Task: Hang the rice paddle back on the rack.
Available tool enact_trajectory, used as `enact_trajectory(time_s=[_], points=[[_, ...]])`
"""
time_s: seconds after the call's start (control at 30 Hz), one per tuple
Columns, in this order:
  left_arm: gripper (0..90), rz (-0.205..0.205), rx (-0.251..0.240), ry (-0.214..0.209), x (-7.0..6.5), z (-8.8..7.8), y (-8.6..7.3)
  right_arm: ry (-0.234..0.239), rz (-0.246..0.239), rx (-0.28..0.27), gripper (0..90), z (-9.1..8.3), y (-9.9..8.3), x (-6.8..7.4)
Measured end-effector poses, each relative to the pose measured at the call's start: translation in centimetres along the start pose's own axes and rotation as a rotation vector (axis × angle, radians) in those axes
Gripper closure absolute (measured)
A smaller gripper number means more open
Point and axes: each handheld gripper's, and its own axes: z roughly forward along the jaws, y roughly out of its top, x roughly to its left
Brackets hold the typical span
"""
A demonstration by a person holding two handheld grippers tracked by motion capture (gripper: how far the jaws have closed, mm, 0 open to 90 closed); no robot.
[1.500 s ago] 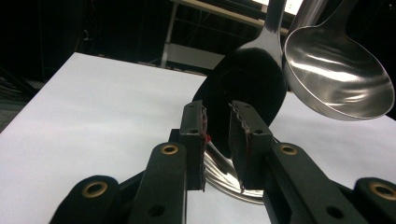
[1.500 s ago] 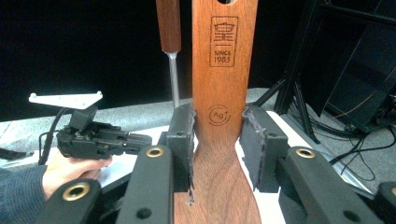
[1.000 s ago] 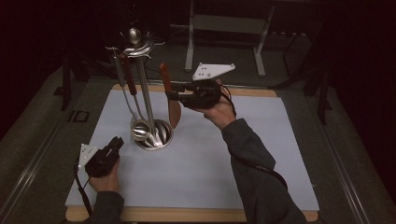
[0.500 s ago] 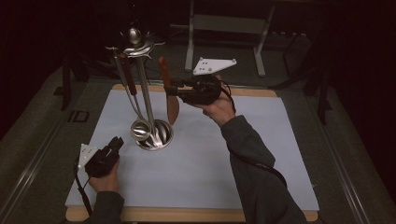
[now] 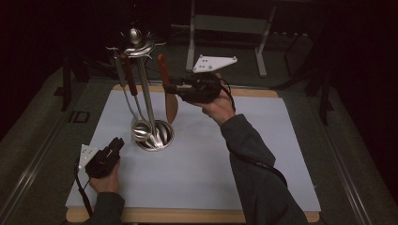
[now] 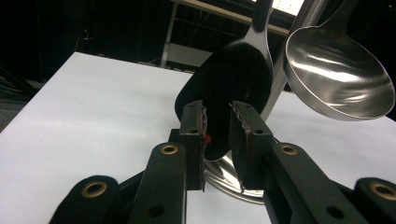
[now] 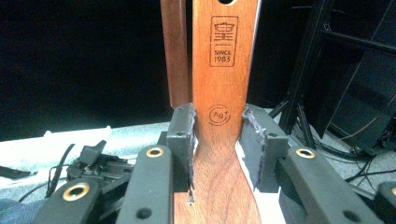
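Barely shifted right tongs (image 5: 171,88) around upright wooden spatula (image 5: 168,93)

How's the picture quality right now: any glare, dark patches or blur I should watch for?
High view: the room is dark past the white mat. Left gripper view: glare streaks the ladle bowl; the black spoon reads as a dark blot. Right gripper view: the wooden spatula is sharp, with blackness at left.

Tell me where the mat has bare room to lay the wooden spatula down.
The pale mat lies bare right of the utensil stand, out to its right edge and near edge. A smaller bare strip runs along the far left edge. It is crowded around the stand's base, where the ladle hangs, and at the near left by the left hand-held gripper.
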Motion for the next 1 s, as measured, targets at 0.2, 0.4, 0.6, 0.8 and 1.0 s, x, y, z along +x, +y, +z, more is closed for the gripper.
enact_trajectory(time_s=[0.2,0.4,0.6,0.8,1.0], points=[[75.7,-0.001,-0.003,0.002,0.05,-0.06,-0.01,-0.001,0.001,-0.011,65.8,0.04,0.40,0.05],[75.5,-0.005,-0.003,0.003,0.11,-0.17,-0.01,-0.003,0.002,-0.020,65.8,0.09,0.64,0.08],[75.5,-0.004,-0.004,0.003,0.10,-0.16,-0.01,-0.003,0.002,-0.024,65.8,0.14,0.66,0.17],[75.5,-0.006,-0.005,0.003,0.10,-0.16,-0.01,0.000,0.002,-0.025,65.8,0.18,0.74,0.31],[75.5,-0.008,-0.006,0.002,0.14,-0.11,0.00,-0.004,0.000,-0.024,65.8,0.31,0.76,0.31]])
